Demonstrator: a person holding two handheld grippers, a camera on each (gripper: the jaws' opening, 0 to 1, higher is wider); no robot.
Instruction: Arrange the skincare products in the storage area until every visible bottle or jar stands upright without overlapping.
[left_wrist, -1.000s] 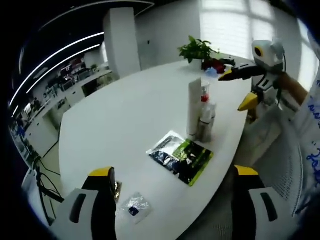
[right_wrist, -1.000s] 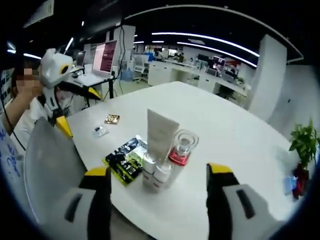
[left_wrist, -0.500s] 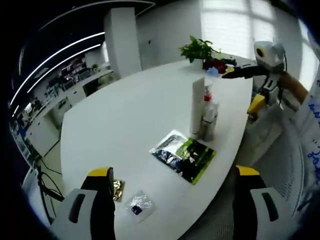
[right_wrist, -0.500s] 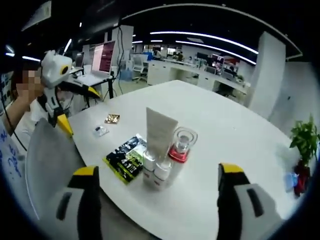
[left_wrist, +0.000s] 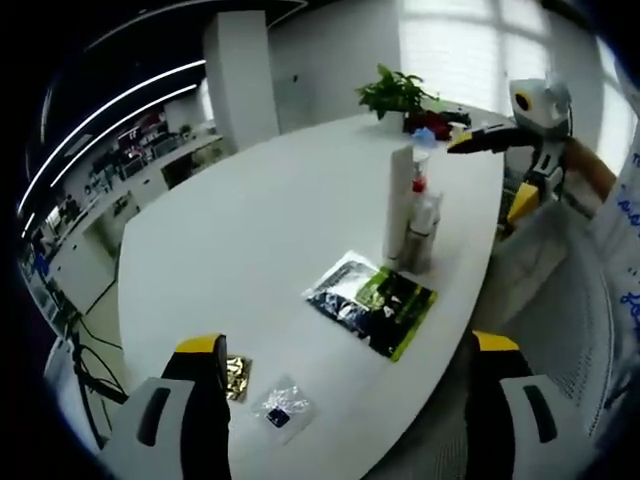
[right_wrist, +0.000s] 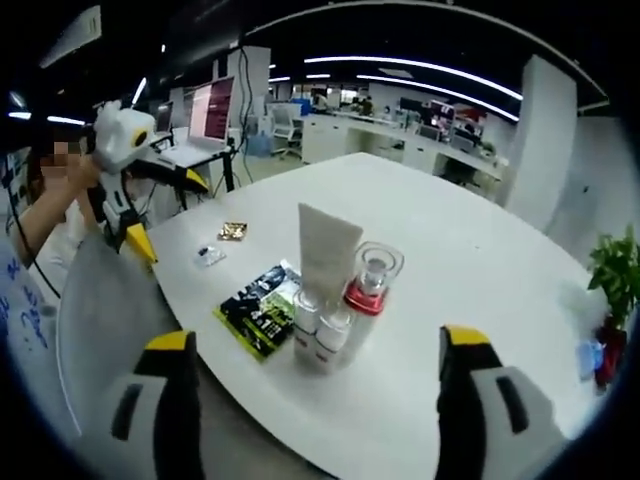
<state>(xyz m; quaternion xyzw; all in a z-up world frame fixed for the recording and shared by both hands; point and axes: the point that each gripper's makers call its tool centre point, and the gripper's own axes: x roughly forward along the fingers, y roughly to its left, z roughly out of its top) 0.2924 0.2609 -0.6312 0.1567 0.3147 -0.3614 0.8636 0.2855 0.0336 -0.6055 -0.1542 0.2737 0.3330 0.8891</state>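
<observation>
4 skincare items stand bunched together near the edge of the white desk (right_wrist: 470, 250), so close that they touch or overlap in both views.

Tallest is the white tube (right_wrist: 326, 247), standing on its cap: light, soft-walled, top-heavy and easy to tip. It is best pinched low, near the cap.

Beside it stands the clear bottle with a red collar (right_wrist: 366, 290). It looks rigid, smooth and probably slippery, so take it around the body below the collar.

In front are 2 small white bottles (right_wrist: 318, 330), light and stiff, with little room between them for fingers.

Flat on the desk lies a black-and-green sachet (right_wrist: 260, 309), with a small clear packet (right_wrist: 209, 255) and a gold packet (right_wrist: 234, 231) farther off.

Both the left gripper (left_wrist: 345, 400) and the right gripper (right_wrist: 315, 400) hang wide apart, holding nothing, well short of the cluster.
</observation>
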